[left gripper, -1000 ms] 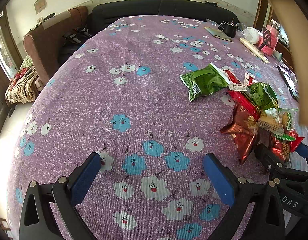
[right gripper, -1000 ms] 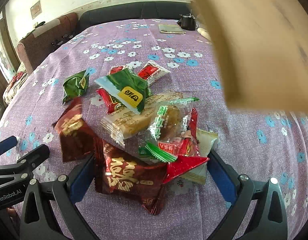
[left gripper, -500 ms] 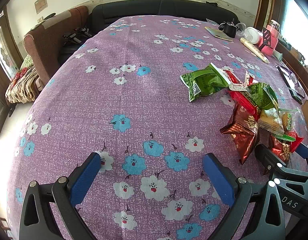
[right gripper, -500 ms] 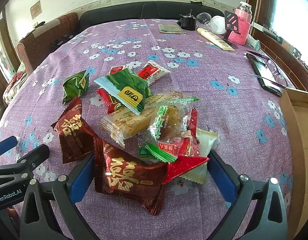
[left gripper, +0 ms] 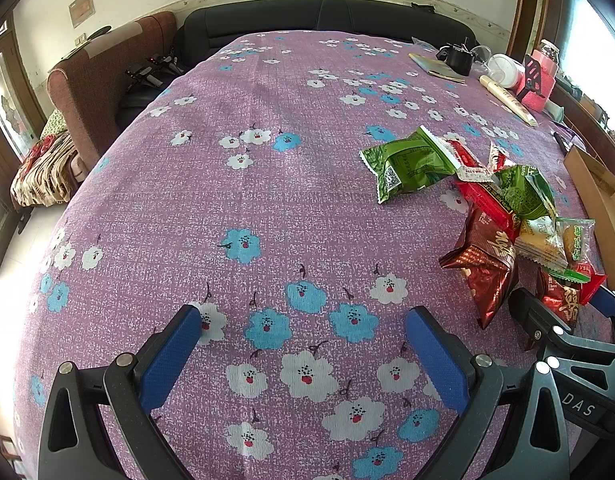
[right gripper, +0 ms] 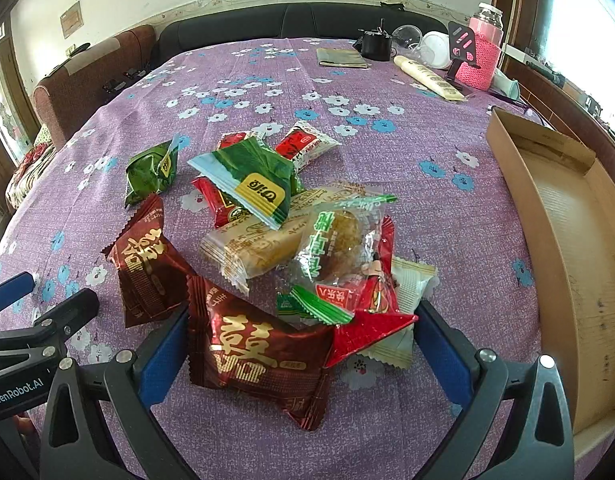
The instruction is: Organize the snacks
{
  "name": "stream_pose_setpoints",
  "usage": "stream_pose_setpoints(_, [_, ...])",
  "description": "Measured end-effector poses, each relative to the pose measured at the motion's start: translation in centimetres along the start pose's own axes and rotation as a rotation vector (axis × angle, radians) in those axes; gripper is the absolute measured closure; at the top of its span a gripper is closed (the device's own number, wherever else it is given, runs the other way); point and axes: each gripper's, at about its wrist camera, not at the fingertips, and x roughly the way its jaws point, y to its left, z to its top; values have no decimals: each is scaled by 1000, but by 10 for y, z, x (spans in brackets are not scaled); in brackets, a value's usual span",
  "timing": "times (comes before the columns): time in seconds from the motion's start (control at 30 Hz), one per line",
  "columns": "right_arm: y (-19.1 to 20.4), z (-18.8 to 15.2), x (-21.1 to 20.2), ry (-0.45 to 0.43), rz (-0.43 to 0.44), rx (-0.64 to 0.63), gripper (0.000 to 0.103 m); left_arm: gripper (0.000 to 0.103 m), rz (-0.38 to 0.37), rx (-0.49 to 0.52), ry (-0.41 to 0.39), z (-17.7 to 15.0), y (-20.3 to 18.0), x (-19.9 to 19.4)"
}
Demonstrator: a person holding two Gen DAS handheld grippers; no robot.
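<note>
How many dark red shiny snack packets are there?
2. One dark red packet lies between the right gripper's open fingers; the other dark red packet sits just left of it. The pile may hide more.

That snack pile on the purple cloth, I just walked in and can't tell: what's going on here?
A person holding two handheld grippers is about to sort a pile of wrapped snacks on the flowered tablecloth. The right gripper is open, its fingers straddling a dark red packet at the pile's near edge, not closed on it. The left gripper is open over bare cloth, holding nothing. An empty cardboard box sits to the right.
</note>
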Motion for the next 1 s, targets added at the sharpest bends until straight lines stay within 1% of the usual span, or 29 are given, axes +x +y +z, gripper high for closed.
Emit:
stream_pose_setpoints(0.87, [1, 0, 1, 0, -3, 2, 0, 0, 0, 0, 0, 0, 0, 0])
stream_pose_setpoints(0.93, [3, 0, 1, 15, 4, -11, 0, 0, 0, 0, 0, 0, 0, 0])
stream_pose_setpoints(1.0, [1, 2, 0, 46, 32, -49, 0, 0, 0, 0, 0, 0, 0, 0])
